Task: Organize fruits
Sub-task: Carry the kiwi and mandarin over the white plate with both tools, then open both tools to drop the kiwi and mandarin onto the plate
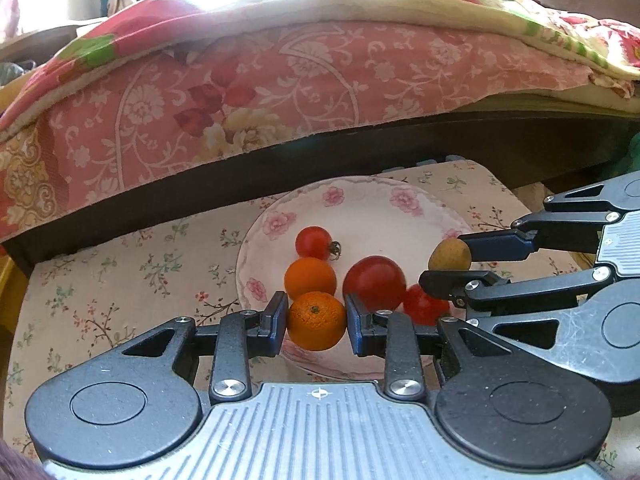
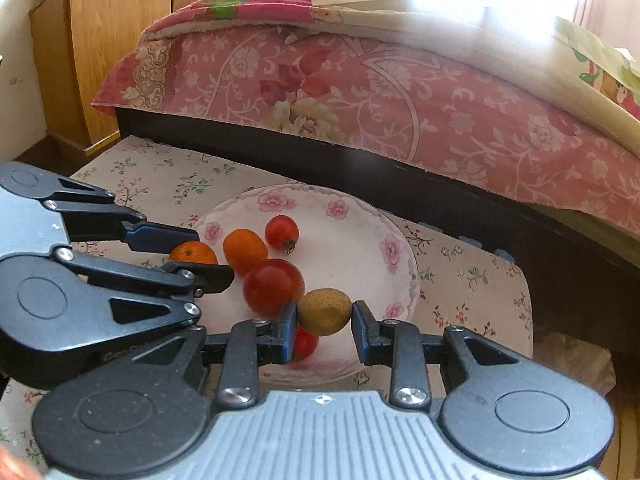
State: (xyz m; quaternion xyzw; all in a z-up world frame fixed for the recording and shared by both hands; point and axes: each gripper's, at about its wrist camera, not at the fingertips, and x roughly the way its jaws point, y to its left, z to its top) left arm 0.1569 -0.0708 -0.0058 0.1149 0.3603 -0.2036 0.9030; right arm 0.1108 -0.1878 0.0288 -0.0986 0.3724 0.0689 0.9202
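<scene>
A white floral plate (image 1: 360, 208) (image 2: 360, 232) holds fruit. My left gripper (image 1: 317, 320) (image 2: 200, 254) is shut on a tangerine (image 1: 317, 322) (image 2: 193, 253) at the plate's near edge. My right gripper (image 2: 325, 312) (image 1: 448, 262) is shut on a brownish-yellow fruit (image 2: 325, 311) (image 1: 450, 254) above the plate. On the plate lie a second orange fruit (image 1: 310, 278) (image 2: 245, 251), a large red tomato (image 1: 374, 282) (image 2: 273, 287), a small tomato (image 1: 313, 242) (image 2: 282, 232) and another tomato (image 1: 422, 304) (image 2: 305, 342) partly hidden by the fingers.
The plate sits on a low table with a floral cloth (image 1: 120, 272) (image 2: 168, 176). A bed with a pink floral cover (image 1: 240, 92) (image 2: 400, 96) stands close behind. A wooden cabinet (image 2: 104, 48) is at the far left.
</scene>
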